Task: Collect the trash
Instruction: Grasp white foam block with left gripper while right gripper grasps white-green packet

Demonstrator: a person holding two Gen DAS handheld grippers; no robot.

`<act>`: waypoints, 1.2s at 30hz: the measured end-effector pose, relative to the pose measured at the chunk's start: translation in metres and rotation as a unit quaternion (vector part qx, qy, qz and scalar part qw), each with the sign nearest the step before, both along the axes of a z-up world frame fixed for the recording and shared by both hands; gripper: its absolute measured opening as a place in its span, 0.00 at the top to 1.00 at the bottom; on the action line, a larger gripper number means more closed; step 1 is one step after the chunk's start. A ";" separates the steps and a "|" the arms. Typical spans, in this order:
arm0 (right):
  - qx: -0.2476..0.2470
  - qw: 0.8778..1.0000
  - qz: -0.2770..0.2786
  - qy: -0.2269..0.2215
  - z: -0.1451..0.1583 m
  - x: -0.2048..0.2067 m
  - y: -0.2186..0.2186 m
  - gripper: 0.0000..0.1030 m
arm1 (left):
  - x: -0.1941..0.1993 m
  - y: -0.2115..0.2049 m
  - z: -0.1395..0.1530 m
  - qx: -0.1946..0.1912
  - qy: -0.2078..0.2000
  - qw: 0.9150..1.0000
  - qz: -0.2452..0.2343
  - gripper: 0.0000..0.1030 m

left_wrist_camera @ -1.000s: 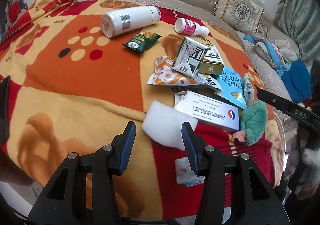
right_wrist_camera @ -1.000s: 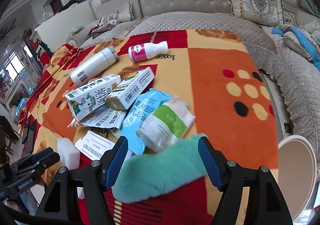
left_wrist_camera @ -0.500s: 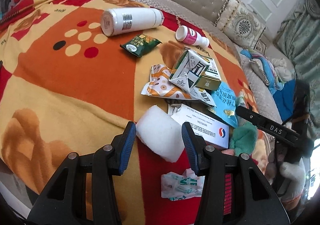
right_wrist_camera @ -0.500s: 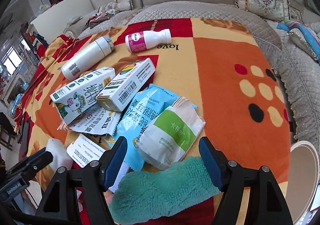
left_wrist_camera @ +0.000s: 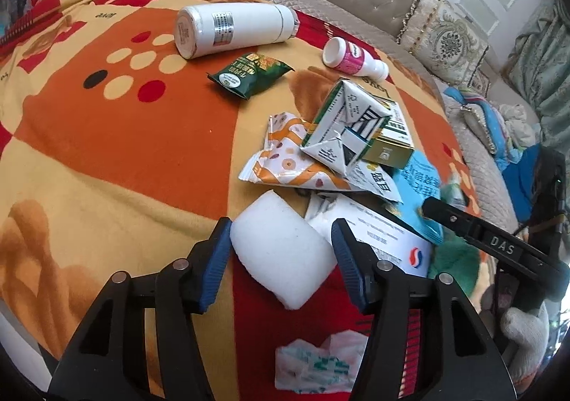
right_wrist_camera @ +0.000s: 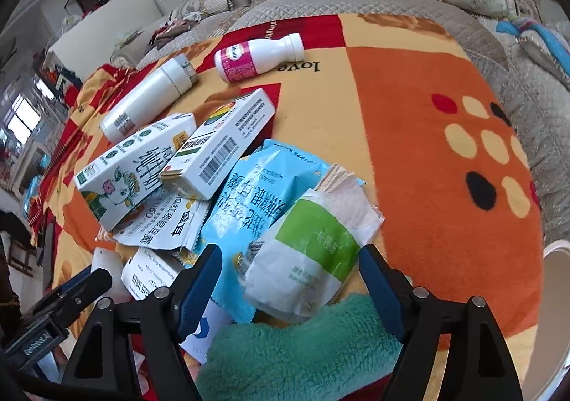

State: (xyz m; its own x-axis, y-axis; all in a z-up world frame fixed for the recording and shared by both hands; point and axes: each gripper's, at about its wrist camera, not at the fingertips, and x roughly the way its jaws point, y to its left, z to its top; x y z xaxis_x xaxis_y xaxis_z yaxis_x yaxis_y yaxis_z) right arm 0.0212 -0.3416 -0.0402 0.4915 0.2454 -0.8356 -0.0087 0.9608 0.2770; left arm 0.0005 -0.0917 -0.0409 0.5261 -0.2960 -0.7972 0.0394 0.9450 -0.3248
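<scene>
Left tongs [left_wrist_camera: 281, 251] are standing apart around the white foam block [left_wrist_camera: 283, 255], lying just before the trash pile [left_wrist_camera: 338, 151]. Right tongs [right_wrist_camera: 290, 276] are gaping around a green-labelled pouch [right_wrist_camera: 313, 255]. The block is probably light and compressible; grip its flat sides gently.

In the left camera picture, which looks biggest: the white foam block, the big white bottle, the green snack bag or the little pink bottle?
1. white foam block, though it is nearest the camera, which inflates it
2. big white bottle
3. green snack bag
4. little pink bottle, not far behind the bag
</scene>
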 end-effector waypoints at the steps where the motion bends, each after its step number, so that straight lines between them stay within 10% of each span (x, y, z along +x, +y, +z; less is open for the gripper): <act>1: 0.002 1.000 -0.001 -0.002 -0.001 -0.001 -0.001 0.36 | 0.001 0.000 -0.002 0.000 0.003 1.000 0.001 0.46; 9: 0.038 0.999 0.008 -0.032 0.006 -0.014 -0.008 0.71 | -0.003 0.003 -0.004 0.007 0.002 1.000 -0.022 0.62; 32: 0.079 0.997 -0.015 -0.022 0.016 -0.035 -0.036 0.61 | -0.020 0.016 0.022 0.005 -0.016 0.999 -0.041 0.63; 36: 0.065 0.996 -0.021 -0.053 0.025 -0.041 -0.039 0.77 | -0.022 0.017 0.027 0.007 -0.020 0.999 -0.041 0.63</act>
State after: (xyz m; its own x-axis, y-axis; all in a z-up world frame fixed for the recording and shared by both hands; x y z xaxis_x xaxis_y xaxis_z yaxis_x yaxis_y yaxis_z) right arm -0.0198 -0.3804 -0.0149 0.5878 0.3253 -0.7407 -0.0048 0.9170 0.3989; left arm -0.0217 -0.0752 -0.0141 0.5314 -0.3292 -0.7806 0.1296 0.9422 -0.3091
